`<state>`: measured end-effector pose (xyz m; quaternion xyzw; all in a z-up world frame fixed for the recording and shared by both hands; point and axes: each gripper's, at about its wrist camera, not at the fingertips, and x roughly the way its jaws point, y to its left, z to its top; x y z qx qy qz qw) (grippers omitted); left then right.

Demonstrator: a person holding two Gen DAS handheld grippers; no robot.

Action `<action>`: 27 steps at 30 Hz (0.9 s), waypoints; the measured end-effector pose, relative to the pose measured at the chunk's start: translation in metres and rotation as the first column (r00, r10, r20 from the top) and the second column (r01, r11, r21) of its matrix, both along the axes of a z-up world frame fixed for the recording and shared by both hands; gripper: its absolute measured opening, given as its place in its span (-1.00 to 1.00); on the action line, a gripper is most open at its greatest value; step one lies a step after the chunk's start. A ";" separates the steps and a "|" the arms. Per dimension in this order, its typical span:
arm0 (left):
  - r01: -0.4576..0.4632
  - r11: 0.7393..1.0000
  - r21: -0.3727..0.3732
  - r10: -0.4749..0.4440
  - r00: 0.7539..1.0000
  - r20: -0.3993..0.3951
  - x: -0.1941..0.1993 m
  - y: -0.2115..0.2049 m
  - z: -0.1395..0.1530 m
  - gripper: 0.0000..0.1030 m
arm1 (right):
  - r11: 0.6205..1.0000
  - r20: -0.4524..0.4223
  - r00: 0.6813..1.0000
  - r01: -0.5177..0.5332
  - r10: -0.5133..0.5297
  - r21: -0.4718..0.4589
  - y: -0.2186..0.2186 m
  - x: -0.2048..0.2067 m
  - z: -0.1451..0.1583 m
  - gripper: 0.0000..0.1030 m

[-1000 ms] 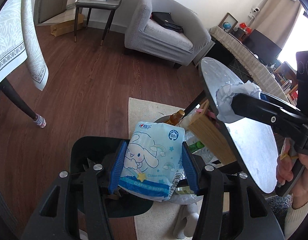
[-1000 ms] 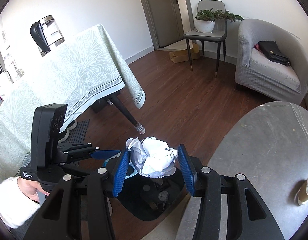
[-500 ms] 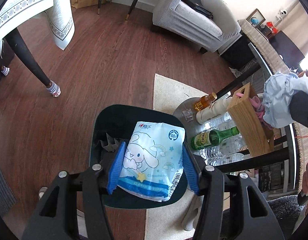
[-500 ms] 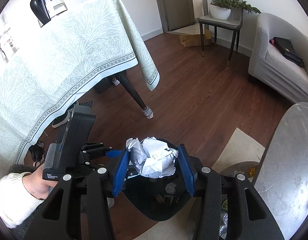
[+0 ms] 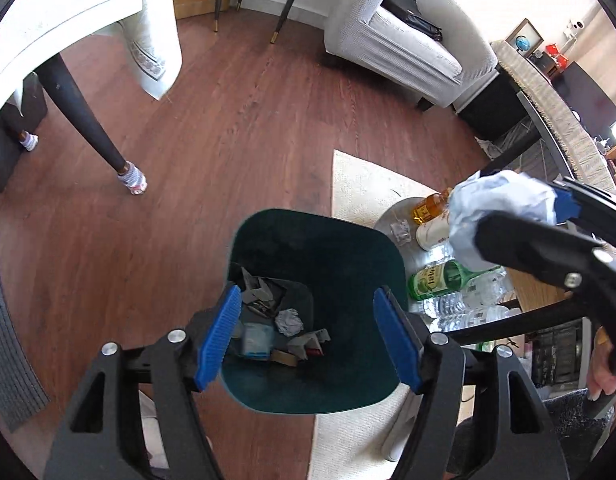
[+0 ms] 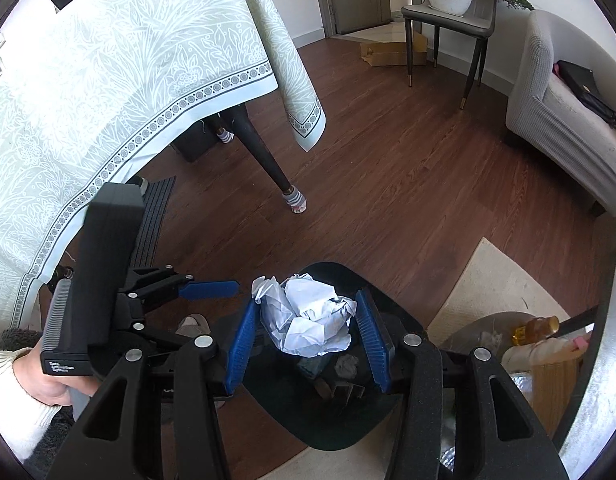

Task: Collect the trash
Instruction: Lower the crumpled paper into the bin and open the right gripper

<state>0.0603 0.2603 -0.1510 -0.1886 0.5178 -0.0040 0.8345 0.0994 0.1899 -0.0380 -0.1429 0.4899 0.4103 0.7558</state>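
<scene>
The dark green bin (image 5: 316, 240) stands on the floor right under both grippers, with scraps and a small paper ball at its bottom. The blue-and-white wipes pack (image 5: 257, 340) lies blurred inside it. My left gripper (image 5: 307, 291) hangs over the bin with its jaws opening and nothing between them; its blue pad (image 6: 208, 290) shows in the right wrist view. My right gripper (image 6: 306, 300) is shut on a crumpled white paper wad (image 6: 308, 320) above the bin (image 6: 332, 428). The same wad (image 5: 504, 212) appears at the right of the left wrist view.
Right of the bin, a low round shelf holds a green bottle (image 5: 436, 280), an amber bottle (image 5: 428, 208) and several plastic bottles. A dark table leg (image 5: 88, 120) under a hanging tablecloth (image 6: 108, 80) stands to the left. A grey armchair (image 5: 400, 48) is farther back, with a cream rug (image 5: 360, 176) beside the bin.
The left gripper's jaws have widened and the wipes pack has dropped from them into the bin. Both grippers have come lower over the bin; the right still holds the paper wad.
</scene>
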 end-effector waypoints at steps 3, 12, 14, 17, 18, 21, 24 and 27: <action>-0.014 0.999 0.032 0.014 1.000 0.002 -0.005 0.008 0.005 0.36 | 1.000 0.005 1.000 0.015 -0.015 -0.010 0.008 0.002 -0.007 -0.04; -0.041 0.994 0.100 0.035 0.998 0.055 -0.022 0.028 0.028 0.18 | 0.996 -0.017 0.999 0.046 -0.048 -0.076 0.027 0.011 -0.048 -0.03; -0.060 0.993 0.101 0.052 0.996 0.075 -0.024 0.033 0.036 0.12 | 0.994 -0.037 0.998 0.043 -0.047 -0.101 0.031 0.011 -0.064 -0.03; -0.088 0.992 0.085 0.078 0.991 0.108 -0.025 0.039 0.050 0.01 | 0.990 -0.066 0.997 0.025 -0.035 -0.141 0.037 0.010 -0.086 -0.03; -0.094 0.992 0.079 0.084 0.989 0.121 -0.025 0.041 0.055 -0.01 | 0.988 -0.074 0.997 0.016 -0.027 -0.153 0.039 0.009 -0.092 -0.03; -0.103 0.992 0.069 0.090 0.983 0.162 -0.025 0.041 0.071 -0.14 | 0.981 -0.089 0.996 -0.016 -0.001 -0.191 0.046 0.004 -0.106 -0.03; -0.102 0.993 0.063 0.088 0.976 0.198 -0.024 0.038 0.084 -0.20 | 0.971 -0.112 0.993 -0.046 0.020 -0.234 0.046 0.000 -0.122 -0.01; -0.083 0.994 0.065 0.067 0.974 0.218 -0.022 0.031 0.095 -0.24 | 0.960 -0.128 0.991 -0.078 0.045 -0.268 0.046 -0.005 -0.138 -0.01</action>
